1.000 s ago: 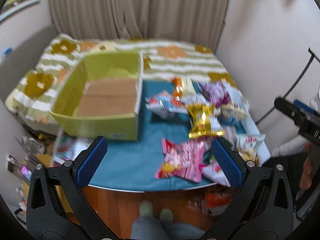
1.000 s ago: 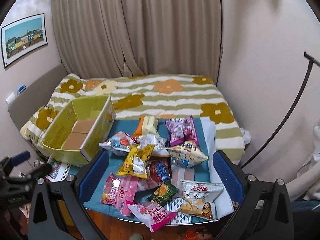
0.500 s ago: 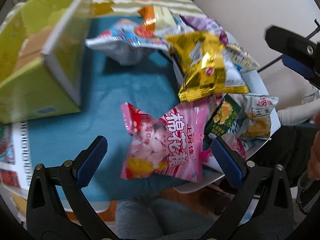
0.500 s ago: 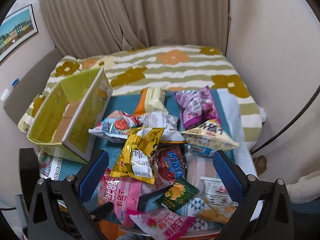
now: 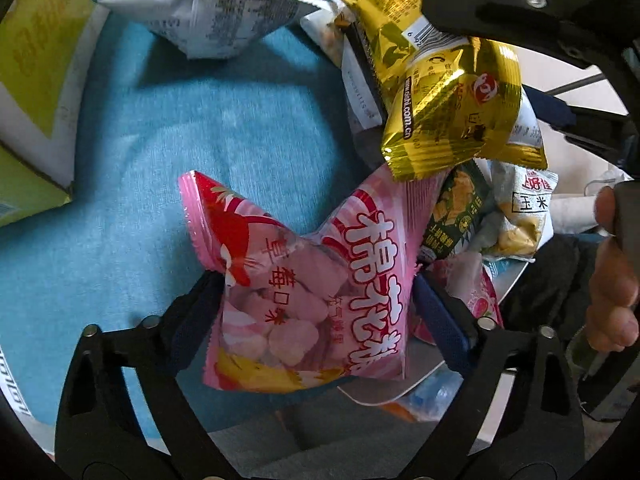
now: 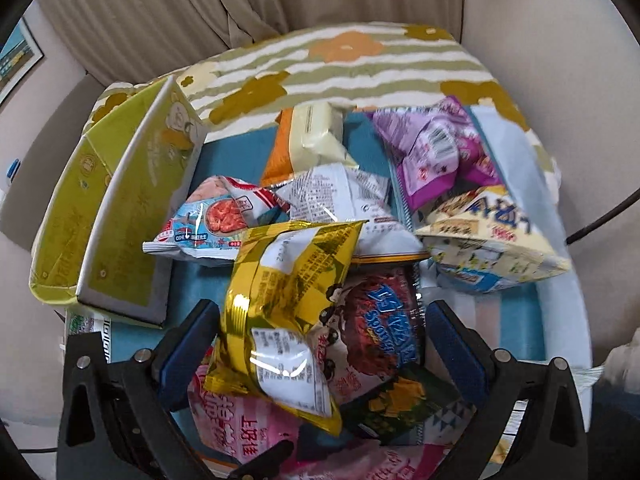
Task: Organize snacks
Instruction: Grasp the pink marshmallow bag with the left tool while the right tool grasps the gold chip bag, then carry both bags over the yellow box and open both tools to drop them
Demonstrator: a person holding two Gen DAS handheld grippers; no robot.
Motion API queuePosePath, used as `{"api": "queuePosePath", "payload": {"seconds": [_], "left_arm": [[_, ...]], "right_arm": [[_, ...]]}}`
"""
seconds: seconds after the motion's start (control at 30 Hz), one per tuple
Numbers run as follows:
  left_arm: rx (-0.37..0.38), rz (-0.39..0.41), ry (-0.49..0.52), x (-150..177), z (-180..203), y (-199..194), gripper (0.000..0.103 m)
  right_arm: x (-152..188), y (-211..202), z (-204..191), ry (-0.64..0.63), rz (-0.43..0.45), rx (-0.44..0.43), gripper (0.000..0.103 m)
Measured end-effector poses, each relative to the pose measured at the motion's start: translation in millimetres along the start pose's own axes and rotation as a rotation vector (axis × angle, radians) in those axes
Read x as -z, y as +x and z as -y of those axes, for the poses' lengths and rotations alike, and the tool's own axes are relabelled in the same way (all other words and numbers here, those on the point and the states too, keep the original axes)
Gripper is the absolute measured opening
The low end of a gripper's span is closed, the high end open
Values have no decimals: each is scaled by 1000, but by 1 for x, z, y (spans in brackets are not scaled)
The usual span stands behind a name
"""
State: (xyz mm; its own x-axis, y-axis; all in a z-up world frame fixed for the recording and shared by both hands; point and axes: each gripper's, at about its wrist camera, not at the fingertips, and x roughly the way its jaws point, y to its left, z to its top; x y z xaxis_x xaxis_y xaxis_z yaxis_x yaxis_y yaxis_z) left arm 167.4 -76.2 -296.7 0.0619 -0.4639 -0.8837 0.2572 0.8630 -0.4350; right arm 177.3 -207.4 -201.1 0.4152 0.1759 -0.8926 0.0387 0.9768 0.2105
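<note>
Snacks in crinkly sealed packets lie heaped on the right part of the blue cloth-covered tabletop [image 5: 208, 128], and the open yellow-green cardboard box [image 6: 120, 216] standing on its left side looks like their destination; from here I cannot see whether anything is in it. Largest of the packets near the grippers is the pink glossy marshmallow bag [image 5: 312, 280], which lies flat at the near edge of the tabletop. The left gripper [image 5: 316, 312] has its jaws apart, one blue pad at each side of that bag's lower half, close to the film; whether they already touch it I cannot tell. Next in size, the gold foil snack packet [image 6: 288, 308] rests on top of the heap, overlapping the pink bag and a red-and-blue packet [image 6: 384, 328]. The right gripper [image 6: 316, 340] straddles it with jaws apart, pads near its flanks. Smaller still, a dark green packet [image 5: 456, 212] is half buried beneath the gold one.

These bags should handle as light, puffy and slick: air-filled film that gives under pressure and can squirt sideways. I judge the firmest hold is across the middle of the body or on a crimped end seal, with gentle closing so the contents are not crushed. Lifting the gold packet may drag its neighbours
</note>
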Motion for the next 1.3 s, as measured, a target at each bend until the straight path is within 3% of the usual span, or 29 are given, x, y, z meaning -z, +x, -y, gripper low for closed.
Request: {"api": "queuePosePath", "payload": {"seconds": [0.1, 0.2, 0.4, 0.53, 0.63, 0.83, 1.3], "left_arm": [[5, -7, -6, -2, -5, 0, 80], [23, -12, -13, -3, -11, -2, 74], [39, -26, -22, -3, -25, -18, 71], [42, -23, -37, -1, -30, -24, 71], [38, -19, -49, 1, -29, -24, 71], [28, 17, -62, 6, -21, -32, 71], [-44, 196, -66, 16, 5, -102, 71]], "right_arm": [[-2, 8, 0, 10, -23, -12, 99], [-3, 15, -3, 16, -43, -29, 92], [-7, 25, -7, 30, -73, -62, 84], [-7, 31, -7, 52, -94, -112, 62], [-8, 28, -10, 55, -80, -132, 52], [-6, 15, -10, 47, -44, -150, 49], [4, -56, -10, -84, 124, -135, 48]]}}
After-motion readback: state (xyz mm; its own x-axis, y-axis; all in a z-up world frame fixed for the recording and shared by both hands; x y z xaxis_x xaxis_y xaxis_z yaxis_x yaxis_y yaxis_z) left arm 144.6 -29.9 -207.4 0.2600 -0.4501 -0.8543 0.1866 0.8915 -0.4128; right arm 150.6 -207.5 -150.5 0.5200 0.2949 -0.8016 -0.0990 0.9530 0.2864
